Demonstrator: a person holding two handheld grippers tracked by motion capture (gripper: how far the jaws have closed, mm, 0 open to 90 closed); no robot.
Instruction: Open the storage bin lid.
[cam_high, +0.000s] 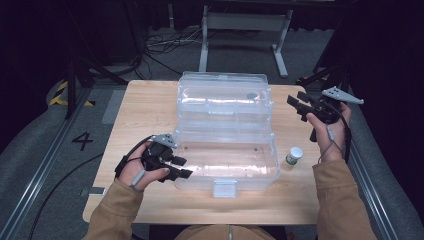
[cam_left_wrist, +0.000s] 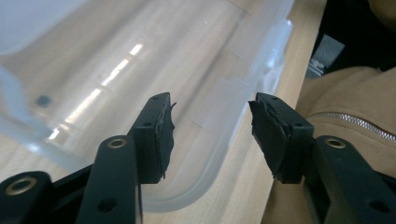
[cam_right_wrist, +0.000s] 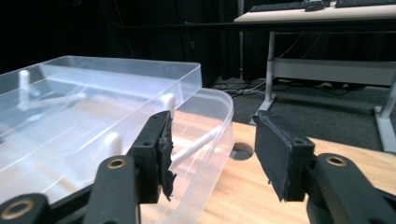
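A clear plastic box sits open on the table. The left gripper is at its left front corner and the right gripper beside its right end, both with fingers apart and holding nothing. A small bottle stands near the box.

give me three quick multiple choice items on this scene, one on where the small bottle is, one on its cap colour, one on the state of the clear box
1. Where does the small bottle stand?
A. inside the box
B. on the table right of the box
C. in the left gripper

2. What colour is its cap?
A. white
B. red
C. black

3. How is the clear plastic box?
A. lid shut
B. lid open
C. lying on its side

Answers: 1 B, it stands on the wooden table beside the box's right wall. 2 A, the cap shows white above a green label. 3 B, the lid is swung back behind the base.
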